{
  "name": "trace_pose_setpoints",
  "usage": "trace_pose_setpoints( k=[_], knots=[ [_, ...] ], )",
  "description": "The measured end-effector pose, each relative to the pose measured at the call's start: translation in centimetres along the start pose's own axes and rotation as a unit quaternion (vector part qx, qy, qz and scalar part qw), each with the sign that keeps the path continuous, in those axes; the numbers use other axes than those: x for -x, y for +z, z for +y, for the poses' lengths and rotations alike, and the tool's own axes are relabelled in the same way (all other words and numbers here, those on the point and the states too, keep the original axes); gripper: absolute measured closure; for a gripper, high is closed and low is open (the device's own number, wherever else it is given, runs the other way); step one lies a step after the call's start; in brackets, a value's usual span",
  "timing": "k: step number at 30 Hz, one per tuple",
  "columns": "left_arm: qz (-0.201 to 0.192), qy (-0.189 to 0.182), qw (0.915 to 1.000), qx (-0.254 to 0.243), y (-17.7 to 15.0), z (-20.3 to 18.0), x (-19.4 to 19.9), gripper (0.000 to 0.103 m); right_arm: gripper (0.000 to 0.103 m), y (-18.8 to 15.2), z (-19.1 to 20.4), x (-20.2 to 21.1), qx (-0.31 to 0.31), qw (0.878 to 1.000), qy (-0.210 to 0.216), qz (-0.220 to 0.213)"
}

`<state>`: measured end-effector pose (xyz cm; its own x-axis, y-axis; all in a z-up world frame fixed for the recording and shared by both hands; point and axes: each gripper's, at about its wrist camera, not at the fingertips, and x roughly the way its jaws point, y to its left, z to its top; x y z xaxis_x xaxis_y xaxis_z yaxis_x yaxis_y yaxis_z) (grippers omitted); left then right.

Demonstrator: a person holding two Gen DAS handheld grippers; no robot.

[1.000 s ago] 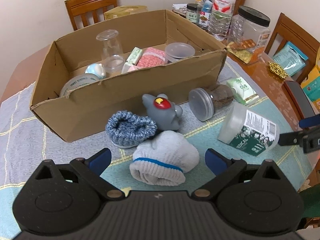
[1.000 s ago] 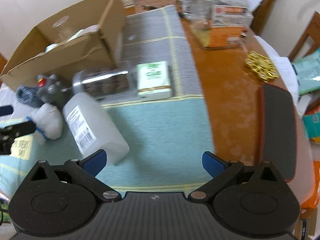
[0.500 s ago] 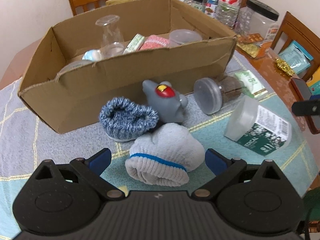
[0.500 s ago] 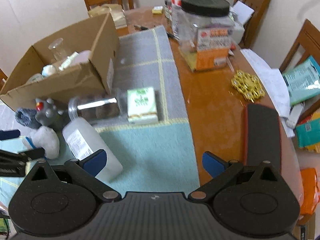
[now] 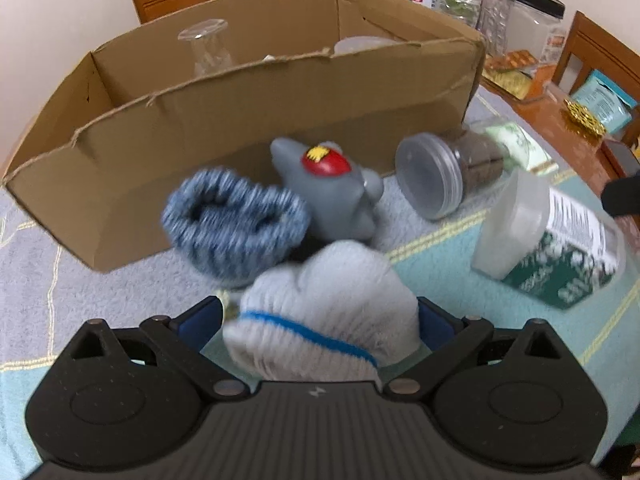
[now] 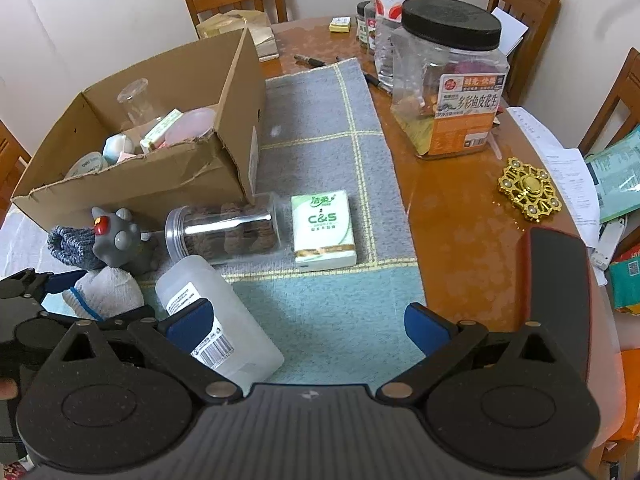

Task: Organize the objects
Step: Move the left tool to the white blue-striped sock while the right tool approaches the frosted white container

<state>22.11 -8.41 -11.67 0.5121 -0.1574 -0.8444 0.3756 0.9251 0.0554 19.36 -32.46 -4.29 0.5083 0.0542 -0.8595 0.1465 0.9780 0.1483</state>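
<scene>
My left gripper (image 5: 318,322) is open, its blue fingers on either side of a white sock with a blue stripe (image 5: 328,312) lying on the mat. Just beyond lie a blue knitted sock (image 5: 236,224), a grey toy with a red patch (image 5: 328,188), a clear jar on its side (image 5: 444,176) and a white bottle (image 5: 548,240). The open cardboard box (image 5: 248,128) behind them holds a glass and small items. My right gripper (image 6: 304,320) is open above the teal mat, its left finger beside the white bottle (image 6: 216,320). A tissue pack (image 6: 324,228) lies ahead of it.
On the wooden table to the right stand a big black-lidded jar (image 6: 452,88) and a water bottle (image 6: 400,0). A gold ornament (image 6: 528,192), a black and red flat case (image 6: 556,292) and papers lie near the right edge. Wooden chairs ring the table.
My left gripper has moved forward and down until the white sock sits between its fingers. My right gripper has pulled back and risen, bringing more of the table into its view.
</scene>
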Motion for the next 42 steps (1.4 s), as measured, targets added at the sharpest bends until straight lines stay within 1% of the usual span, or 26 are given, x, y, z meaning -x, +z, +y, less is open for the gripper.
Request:
trace_pose_setpoints(
  k=[6,12,15,17,20,27,32,36,39,42],
  knots=[
    [0.016,0.015,0.9997,-0.012,-2.0,2.0,1.2,0.003,0.000,-0.1,0.1,-0.3,0.006,1.000,0.004,0.004],
    [0.027,0.027,0.9992,0.008,-3.2,4.4,1.9,0.003,0.000,0.3,0.4,-0.6,0.012,1.000,0.009,0.002],
    [0.028,0.029,0.9992,0.008,-3.5,4.6,2.1,0.003,0.000,1.1,0.6,-0.8,0.012,1.000,-0.001,-0.009],
    [0.026,0.029,0.9992,0.006,-3.6,4.7,2.3,0.003,0.000,1.6,0.6,-1.3,0.011,1.000,-0.014,-0.014],
    [0.024,0.027,0.9993,0.009,-3.7,4.9,2.6,0.003,0.000,2.1,0.6,-2.4,0.013,1.000,-0.016,-0.004],
    [0.019,0.030,0.9993,0.007,-4.0,5.1,2.9,0.003,0.000,1.6,2.6,-2.4,0.043,0.999,0.014,0.004],
    [0.014,0.029,0.9994,0.015,-4.3,4.7,3.8,0.003,0.000,0.4,4.1,-2.8,0.066,0.997,0.032,0.022],
    [0.007,0.028,0.9995,0.014,-4.1,4.3,4.5,0.003,0.000,-0.3,4.4,-2.8,0.066,0.996,0.045,0.029],
    [0.002,0.019,0.9998,0.008,-3.9,4.4,5.4,0.003,0.000,-0.5,4.5,-2.8,0.061,0.996,0.053,0.031],
    [-0.004,0.000,1.0000,0.002,-3.6,4.8,5.9,0.003,0.000,-0.7,5.1,-2.8,0.058,0.997,0.051,0.028]
  ],
)
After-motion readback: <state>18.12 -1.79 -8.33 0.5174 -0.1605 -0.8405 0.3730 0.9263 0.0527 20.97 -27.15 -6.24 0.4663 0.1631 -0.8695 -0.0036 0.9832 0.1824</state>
